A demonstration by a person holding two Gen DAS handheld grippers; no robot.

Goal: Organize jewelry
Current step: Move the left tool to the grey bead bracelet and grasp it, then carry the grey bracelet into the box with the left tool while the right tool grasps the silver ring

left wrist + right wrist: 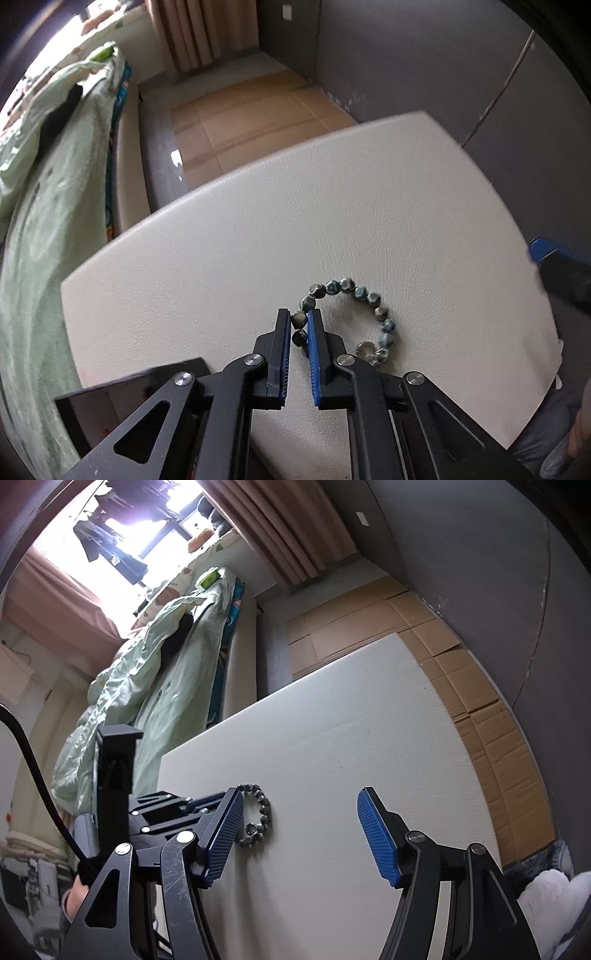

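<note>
A bracelet of blue-grey beads [354, 295] lies in a loop on the white table [258, 240]. My left gripper [299, 325] is closed on the left side of the loop, with two or three beads pinched between its pads. In the right wrist view the bracelet [258, 812] lies just beyond the left pad. My right gripper [299, 812] is wide open and empty, hovering over the table to the right of the bracelet. The left gripper body [162, 808] sits at the left of that view.
A black box [110, 398] stands at the table's near left corner. A bed with a pale green quilt [44, 184] runs along the left. Flattened cardboard [480, 701] covers the floor past the table's far and right edges. A grey wall stands beyond.
</note>
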